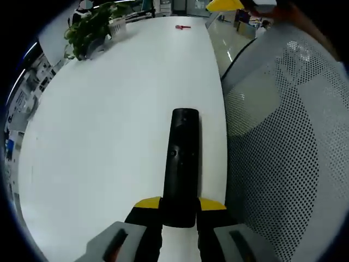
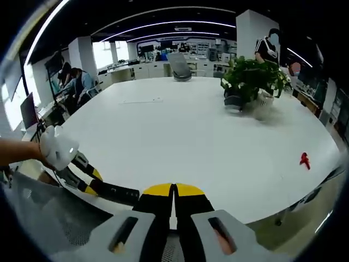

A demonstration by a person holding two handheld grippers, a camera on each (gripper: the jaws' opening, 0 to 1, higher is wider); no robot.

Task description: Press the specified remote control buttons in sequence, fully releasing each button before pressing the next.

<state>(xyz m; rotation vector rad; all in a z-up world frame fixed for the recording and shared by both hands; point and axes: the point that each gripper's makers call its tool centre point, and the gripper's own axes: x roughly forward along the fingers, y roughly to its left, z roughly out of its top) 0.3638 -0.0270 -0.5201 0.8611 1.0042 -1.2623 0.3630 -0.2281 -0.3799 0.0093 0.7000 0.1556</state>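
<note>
My left gripper (image 1: 180, 210) pinches the remote (image 1: 182, 164) over the table (image 1: 109, 136); my right gripper (image 2: 173, 199), jaws together, hangs clear. Next I should bring it onto a button.

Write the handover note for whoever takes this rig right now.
Left gripper: shut on the black remote control, holding its near end, the remote pointing out over the white table.
Right gripper: shut, empty, hovering at the table edge, not on the remote.
Potted plant and a small red object sit farther out on the table.
Done: remote held. No press visible.
Left: bring the right gripper over and press the buttons in sequence, releasing each fully.
</note>
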